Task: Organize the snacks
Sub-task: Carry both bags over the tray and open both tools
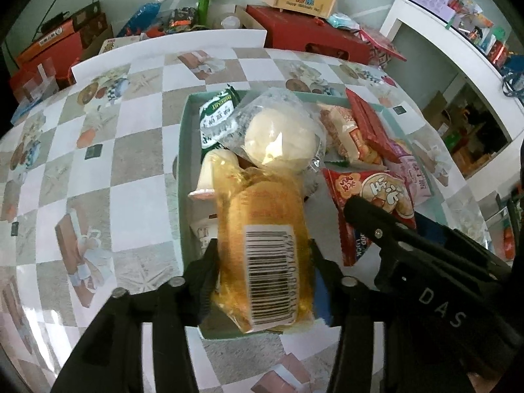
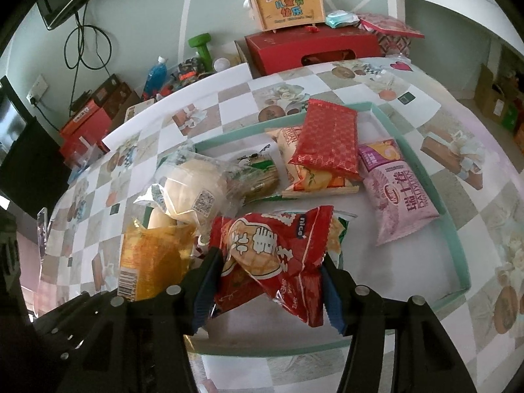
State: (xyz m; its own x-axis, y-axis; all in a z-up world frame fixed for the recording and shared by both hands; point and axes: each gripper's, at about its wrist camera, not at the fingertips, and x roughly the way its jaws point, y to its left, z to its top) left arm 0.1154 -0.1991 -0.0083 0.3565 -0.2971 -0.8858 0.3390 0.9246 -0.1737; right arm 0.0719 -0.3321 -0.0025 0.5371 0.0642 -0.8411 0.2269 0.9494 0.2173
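Clamped between the left gripper [image 1: 263, 262] jaws, a yellow bread packet [image 1: 262, 245] is hanging over the near-left end of the teal tray [image 2: 455, 229]. Right gripper [image 2: 270, 278] is pinching a red cracker bag [image 2: 271, 249] above the tray's near edge. Both should probably be going down flat into bare tray floor, clear of the round bun [image 1: 278, 142], and easing open only once resting.

Mint-green tray [image 2: 422, 160], red-gold patterned packet [image 2: 327, 137], pink packet [image 2: 398, 190], checkered tablecloth [image 1: 98, 150].
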